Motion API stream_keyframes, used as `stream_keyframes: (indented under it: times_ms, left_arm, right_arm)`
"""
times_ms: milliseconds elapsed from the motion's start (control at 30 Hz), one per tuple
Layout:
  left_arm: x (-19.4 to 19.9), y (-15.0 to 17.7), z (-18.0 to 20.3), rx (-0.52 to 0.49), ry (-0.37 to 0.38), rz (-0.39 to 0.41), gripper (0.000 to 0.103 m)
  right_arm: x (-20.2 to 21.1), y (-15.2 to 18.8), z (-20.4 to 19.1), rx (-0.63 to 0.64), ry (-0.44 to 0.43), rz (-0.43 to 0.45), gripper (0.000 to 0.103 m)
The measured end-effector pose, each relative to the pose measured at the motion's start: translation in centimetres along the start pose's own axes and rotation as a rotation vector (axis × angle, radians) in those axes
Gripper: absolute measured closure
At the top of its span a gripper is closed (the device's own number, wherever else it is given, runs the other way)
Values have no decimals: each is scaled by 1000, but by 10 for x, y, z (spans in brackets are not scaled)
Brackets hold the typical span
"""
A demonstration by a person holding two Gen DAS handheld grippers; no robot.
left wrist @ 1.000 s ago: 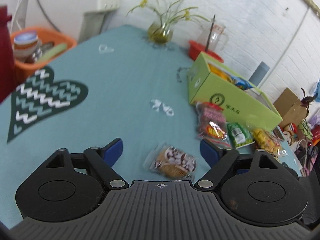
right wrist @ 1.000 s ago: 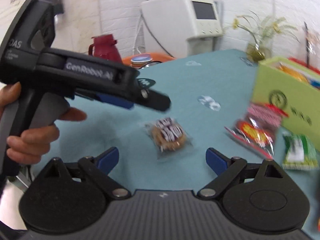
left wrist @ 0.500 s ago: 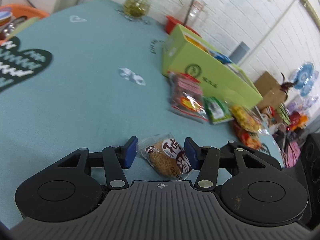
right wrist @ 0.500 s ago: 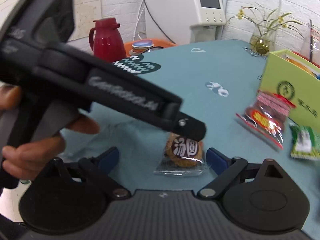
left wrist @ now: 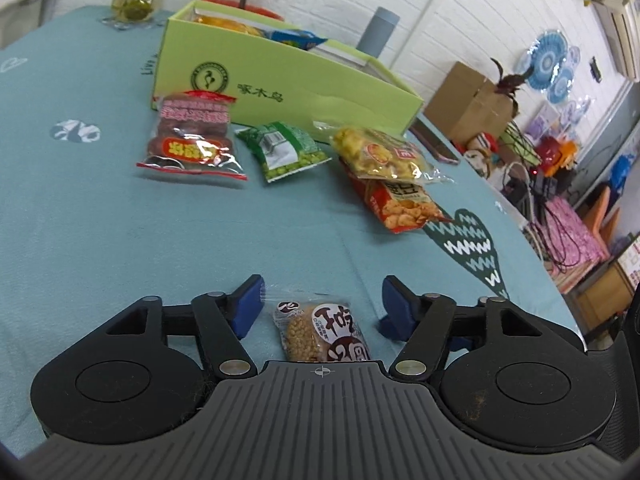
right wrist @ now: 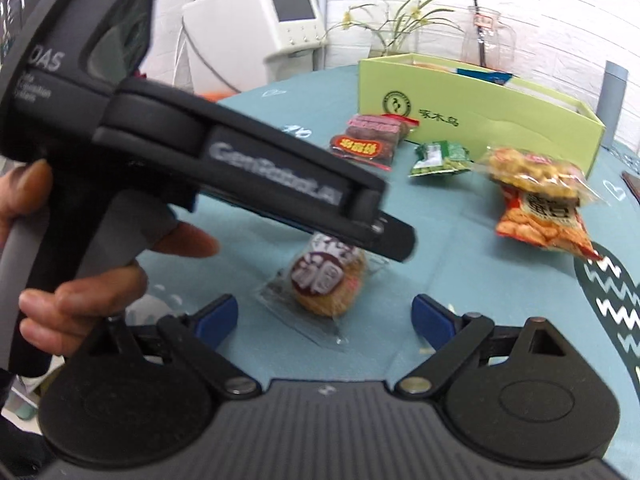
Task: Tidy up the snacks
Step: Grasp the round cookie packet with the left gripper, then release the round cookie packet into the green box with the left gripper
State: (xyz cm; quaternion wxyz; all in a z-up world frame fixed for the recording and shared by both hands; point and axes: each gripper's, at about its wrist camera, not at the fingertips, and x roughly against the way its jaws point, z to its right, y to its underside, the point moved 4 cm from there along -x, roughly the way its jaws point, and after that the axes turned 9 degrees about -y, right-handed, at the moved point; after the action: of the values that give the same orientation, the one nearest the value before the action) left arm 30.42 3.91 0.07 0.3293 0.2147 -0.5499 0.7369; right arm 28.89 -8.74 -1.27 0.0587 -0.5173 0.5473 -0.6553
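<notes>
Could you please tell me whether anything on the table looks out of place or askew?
Yes: five snack packets lie loose outside the green box. The yellow packet sits crookedly on top of the orange packet, and the round cracker lies alone, far from the box.

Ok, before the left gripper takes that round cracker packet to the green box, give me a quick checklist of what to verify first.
1. Cracker packet sits between the left gripper jaws: ok.
2. Jaws clamped on the packet: not ok; they are opening, with a gap on both sides.
3. Packet lifted off the tablecloth: not ok, it looks to be lying on the cloth.
4. Right gripper empty and open: ok.
5. Green box open on top, with room: cannot tell; snacks already show inside.
6. Way to the box free: not ok; the red sausage pack and green pea pack lie in front.
</notes>
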Motion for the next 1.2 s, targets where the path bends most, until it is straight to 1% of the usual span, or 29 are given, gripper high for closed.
stream_keyframes:
  times_ms: [33, 67, 167, 233, 300, 333, 367, 400, 433, 467, 533, 600, 667, 733, 833, 900, 967, 1067, 1133, 1200]
  left_arm:
    - [4, 1, -2, 2, -12, 7, 45]
    - [9, 1, -5, 5, -24, 16, 42]
    - [21, 4, -12, 4, -39, 31, 43]
    - [24, 6, -12, -8, -36, 20, 46]
    - [22, 8, -10, -27, -25, 6, 48]
    - [20, 9, -8, -35, -17, -2, 49]
    - [17, 11, -7, -40, -8, -11, 52]
    - [13, 12, -5, -45, 4, -25, 56]
    - [9, 15, -3, -52, 26, -34, 71]
    - [9, 17, -1, -54, 35, -36, 79]
    - [9, 16, 2, -59, 27, -31, 84]
    - [9, 9, 3, -50, 23, -23, 84]
    - [10, -4, 3, -39, 27, -4, 84]
    - [14, -25, 4, -40, 29, 35, 84]
    - [14, -72, 7, -46, 30, 105, 84]
    - [8, -105, 9, -52, 30, 139, 84]
    - [-6, -140, 12, -69, 17, 163, 84]
    - [-33, -181, 15, -94, -21, 181, 85]
    - [-55, -203, 12, -104, -44, 179, 85]
    - [-80, -218, 4, -77, -46, 152, 86]
  right_arm:
    - [0, -1, 1, -15, -3, 9, 10]
    - [1, -1, 1, -30, -11, 18, 10]
    - [4, -3, -2, -57, -47, 52, 10]
    - [4, -4, -9, -42, -41, 69, 11]
    - [4, -3, -12, -34, -25, 71, 20]
    - [1, -1, -12, -39, -20, 56, 32]
    - [1, -1, -12, -31, -9, 64, 38]
    - [1, -5, -13, -21, 8, 60, 42]
    - [2, -6, -12, -18, 17, 53, 43]
    - [2, -7, -12, -23, 21, 52, 44]
    - [1, -13, -6, -34, 4, 42, 44]
    - [0, -20, -2, -21, 5, 48, 44]
    - [1, -31, 1, -3, 13, 70, 44]
    - [0, -52, 8, 29, 23, 106, 44]
    - [-2, -91, 23, 88, 52, 167, 44]
    - [-7, -118, 37, 120, 81, 199, 44]
    - [-17, -145, 56, 128, 102, 222, 43]
    - [-38, -179, 90, 98, 108, 232, 43]
    - [-55, -193, 113, 71, 102, 222, 43]
    - [-71, -198, 131, 31, 93, 208, 44]
